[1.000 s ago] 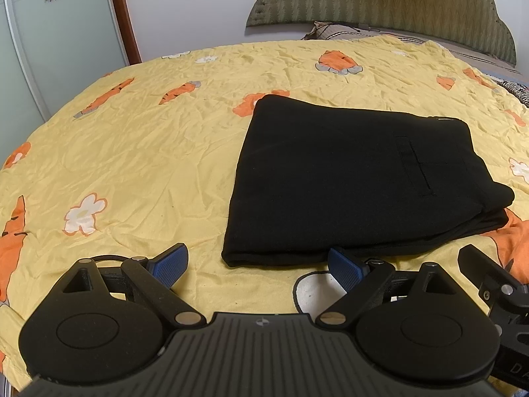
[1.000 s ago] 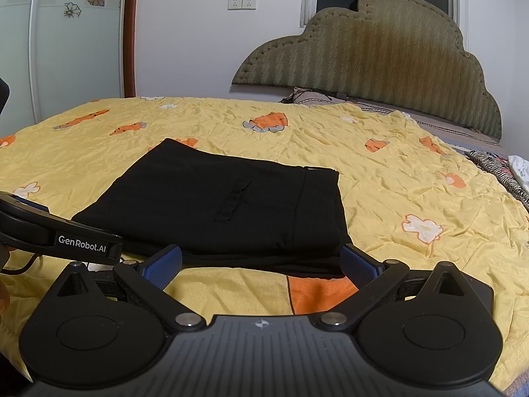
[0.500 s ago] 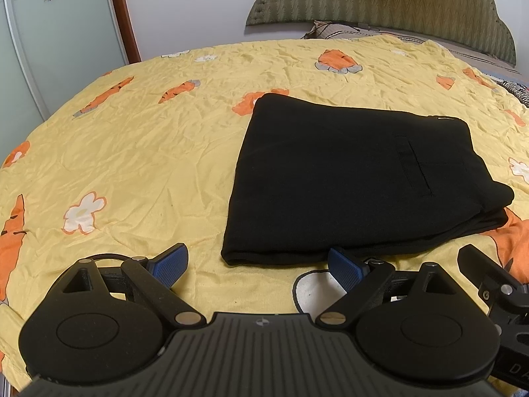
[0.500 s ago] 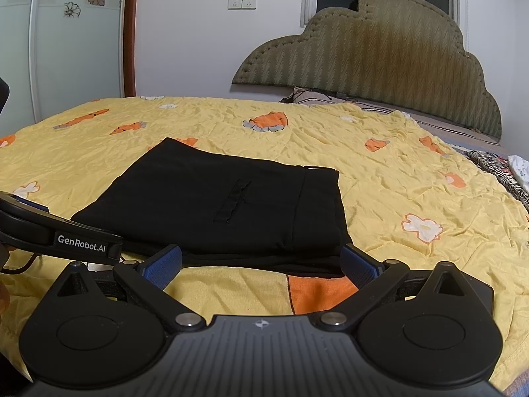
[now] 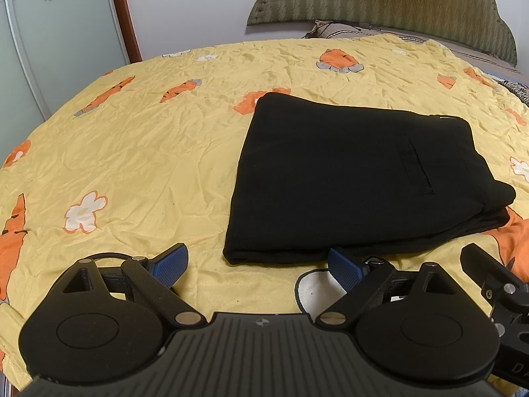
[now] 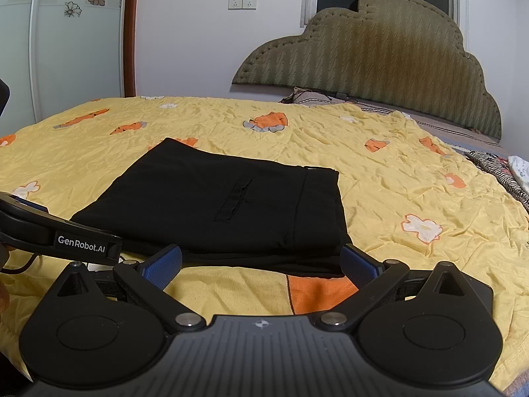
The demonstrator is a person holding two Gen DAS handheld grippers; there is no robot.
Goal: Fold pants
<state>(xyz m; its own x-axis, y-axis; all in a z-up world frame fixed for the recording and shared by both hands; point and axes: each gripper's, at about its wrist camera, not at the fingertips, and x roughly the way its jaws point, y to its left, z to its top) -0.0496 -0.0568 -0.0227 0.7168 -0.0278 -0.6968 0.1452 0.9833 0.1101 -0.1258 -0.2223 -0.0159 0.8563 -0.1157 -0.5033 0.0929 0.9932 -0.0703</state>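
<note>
My left gripper (image 5: 258,264) is released: its two blue-padded fingers (image 5: 170,264) stand wide apart, hovering low over the bedsheet (image 5: 139,152) and gripping nothing. My right gripper (image 6: 261,263) is likewise released, fingers (image 6: 162,264) spread wide and empty. The pants (image 5: 357,178) are black and lie folded into a compact rectangular stack, flat on the yellow bedsheet with its orange carrot and white flower print. In the left wrist view the stack lies just beyond the fingertips and to the right of centre; its near folded edge runs just beside the right finger, but contact cannot be determined. In the right wrist view the pants (image 6: 231,205) lie directly ahead, the near edge just beyond both fingertips, with a pocket slit (image 6: 233,200) on the upper face and the waistband (image 6: 317,208) along the right side. The stack shows several layers at its near right corner. Part of the left gripper's body, marked "GenRobot.AI", enters the right wrist view at the near left. A padded headboard (image 6: 380,63) stands against the far wall, with a twin wall socket (image 6: 242,2) to its left.
</note>
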